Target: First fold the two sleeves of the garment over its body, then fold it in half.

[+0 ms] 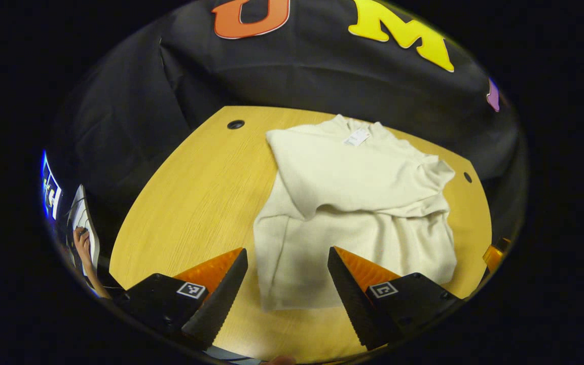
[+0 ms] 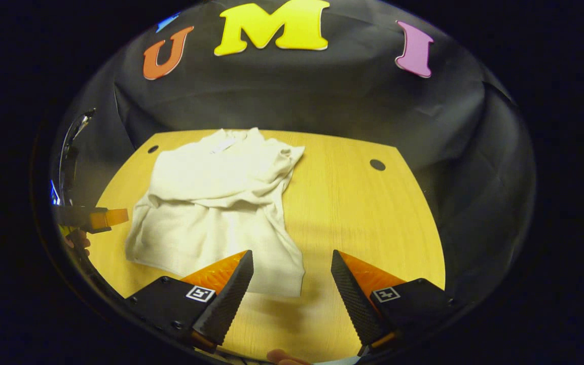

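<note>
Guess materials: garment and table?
Garment: soft matte cream fabric, likely a cotton-type knit; it drapes, creases and folds limply. Exact fibre can't be told.
Table: wood-look top, probably laminate or veneer; straight even grain, smooth with a slight sheen, round cable holes.

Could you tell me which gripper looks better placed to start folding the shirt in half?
Probably left: the left gripper hangs open over the shirt hem; the right gripper straddles only its corner.
</note>
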The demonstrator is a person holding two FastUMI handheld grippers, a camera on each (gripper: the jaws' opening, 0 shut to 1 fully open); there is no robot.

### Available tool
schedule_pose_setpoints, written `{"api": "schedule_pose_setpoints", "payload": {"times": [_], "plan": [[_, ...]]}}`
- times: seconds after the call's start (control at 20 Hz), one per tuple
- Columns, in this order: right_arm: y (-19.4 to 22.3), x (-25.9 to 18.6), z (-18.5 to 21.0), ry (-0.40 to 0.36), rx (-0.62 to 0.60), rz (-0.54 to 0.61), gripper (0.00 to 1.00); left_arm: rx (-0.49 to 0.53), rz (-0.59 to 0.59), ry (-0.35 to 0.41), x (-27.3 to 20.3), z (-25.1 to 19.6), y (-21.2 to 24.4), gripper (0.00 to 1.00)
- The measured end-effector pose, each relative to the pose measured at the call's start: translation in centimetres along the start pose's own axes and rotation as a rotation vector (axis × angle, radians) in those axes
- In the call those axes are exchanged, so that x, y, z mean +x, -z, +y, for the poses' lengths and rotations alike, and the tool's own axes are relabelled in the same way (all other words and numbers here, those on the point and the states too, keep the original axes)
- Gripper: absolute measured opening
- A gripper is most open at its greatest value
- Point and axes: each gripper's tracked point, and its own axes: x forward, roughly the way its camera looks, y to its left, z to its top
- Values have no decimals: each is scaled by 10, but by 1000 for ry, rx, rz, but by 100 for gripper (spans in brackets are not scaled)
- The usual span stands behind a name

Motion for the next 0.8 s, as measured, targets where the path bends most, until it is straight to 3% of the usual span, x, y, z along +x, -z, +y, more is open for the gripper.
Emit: {"api": "schedule_pose_setpoints", "payload": {"times": [0.2,0.45,0.75,0.8], "plan": [[33,33,8,14,-33,136,95,-6,119,-8,17,20,31,100],[78,59,13,15,-38,335,97,-17,274,34,23,11,48,100],[95,70,23,-29,85,466,97,-49,427,58,23,10,42,100],[95,70,22,-38,79,483,93,-34,440,63,23,10,35,99]]}}
